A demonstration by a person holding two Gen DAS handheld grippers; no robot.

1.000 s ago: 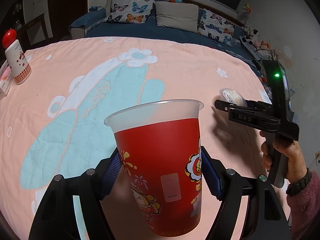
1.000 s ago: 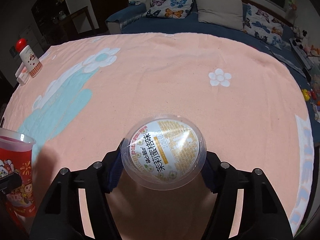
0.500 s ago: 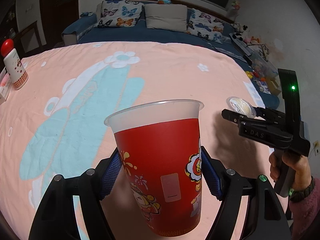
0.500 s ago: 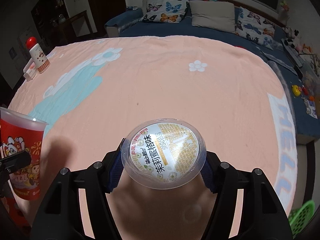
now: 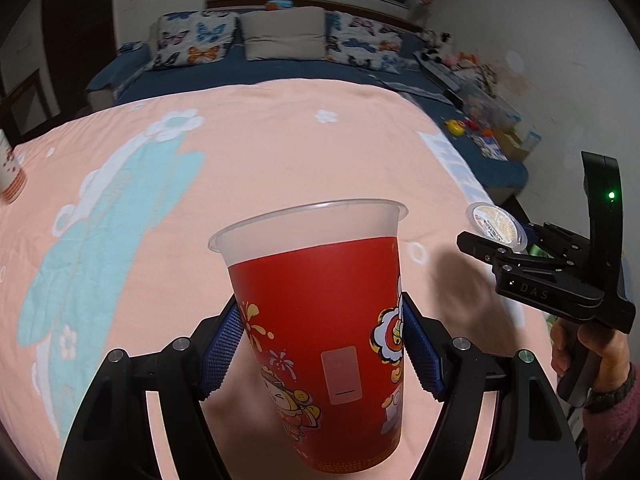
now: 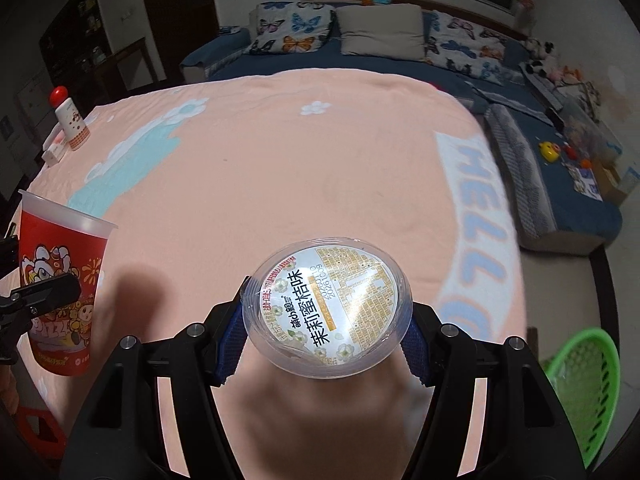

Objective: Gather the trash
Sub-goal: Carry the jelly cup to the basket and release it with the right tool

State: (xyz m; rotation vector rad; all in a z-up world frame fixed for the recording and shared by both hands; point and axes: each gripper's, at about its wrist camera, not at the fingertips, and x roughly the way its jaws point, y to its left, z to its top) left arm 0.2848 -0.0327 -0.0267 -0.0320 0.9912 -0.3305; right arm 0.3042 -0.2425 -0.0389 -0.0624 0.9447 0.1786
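left gripper (image 5: 322, 350): its blue ribbed pads (image 5: 224, 346) are clamped on both sides of the red cup, low on its wall; black finger frames fill the bottom of the left wrist view.
red cup (image 5: 320, 312): tall drink cup, red printed sleeve with cartoon figures, frosted pale band under the rim; held upright with a slight tilt above the blanket; seen again at the left edge of the right wrist view, with a black finger across its side.
right gripper (image 6: 326, 332): its blue pads are clamped on the sides of the sealed tub; in the left wrist view it appears at the right edge, carried by a hand (image 5: 592, 344) in a pink sleeve, a green light lit on its body.
sealed tub (image 6: 330, 312): small clear plastic tub, printed foil lid facing the camera, held above the blanket's near part.
blanket (image 6: 280, 168): peach, with a pale blue and white flower pattern and large letters along its right border; it covers the surface under both grippers.
green basket (image 6: 586, 384): mesh plastic, on the floor at lower right, beyond the blanket's edge.
bottle (image 6: 70, 118): white with a red round cap, standing at the far left edge of the blanket.
background: blue sofa (image 6: 400, 62) with butterfly cushions and a grey pillow; toys scattered on its right end.
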